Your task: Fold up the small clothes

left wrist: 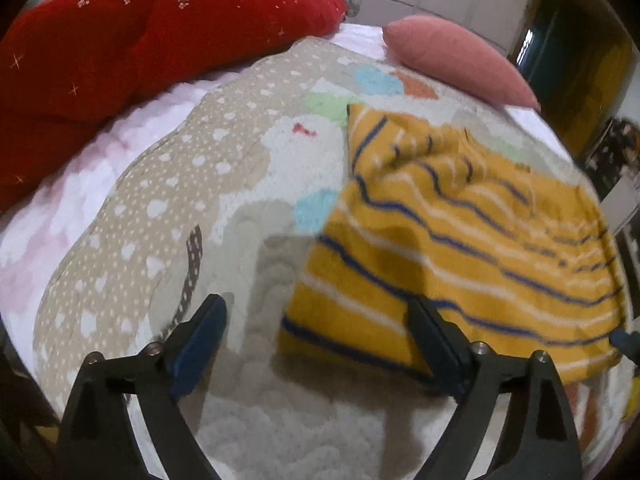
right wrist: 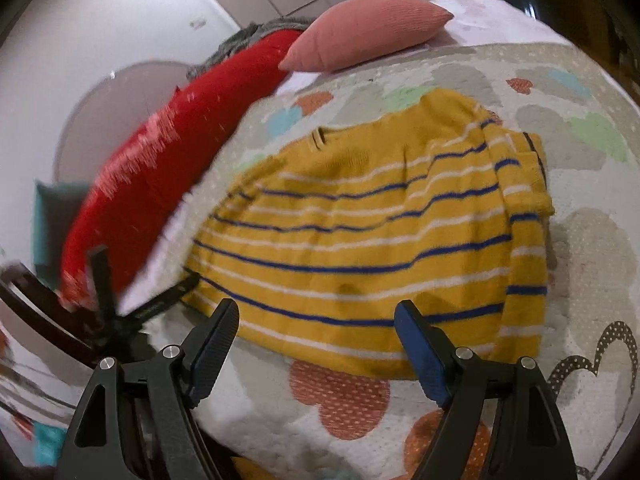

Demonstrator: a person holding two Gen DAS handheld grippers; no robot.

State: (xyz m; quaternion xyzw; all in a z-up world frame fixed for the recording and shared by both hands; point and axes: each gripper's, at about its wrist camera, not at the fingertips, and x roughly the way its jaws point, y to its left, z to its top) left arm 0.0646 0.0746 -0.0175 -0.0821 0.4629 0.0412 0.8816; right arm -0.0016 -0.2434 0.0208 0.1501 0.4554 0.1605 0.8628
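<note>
A small yellow sweater with blue and white stripes [left wrist: 460, 240] lies on a heart-patterned quilt [left wrist: 240, 200]. One sleeve is folded over its body. My left gripper [left wrist: 316, 316] is open and empty, just above the quilt at the sweater's near corner. In the right wrist view the sweater [right wrist: 360, 240] lies spread in front of my right gripper [right wrist: 316, 320], which is open and empty over the sweater's bottom hem. The tip of the right gripper shows at the right edge of the left wrist view [left wrist: 626, 340], and the left gripper shows at the left of the right wrist view [right wrist: 132, 304].
A red blanket [left wrist: 120, 40] lies bunched along the far side of the bed. A pink cushion [left wrist: 460, 60] sits behind the sweater. The quilt [right wrist: 580, 160] covers a white and pink bedsheet [left wrist: 60, 208]. A white wall [right wrist: 100, 40] lies beyond.
</note>
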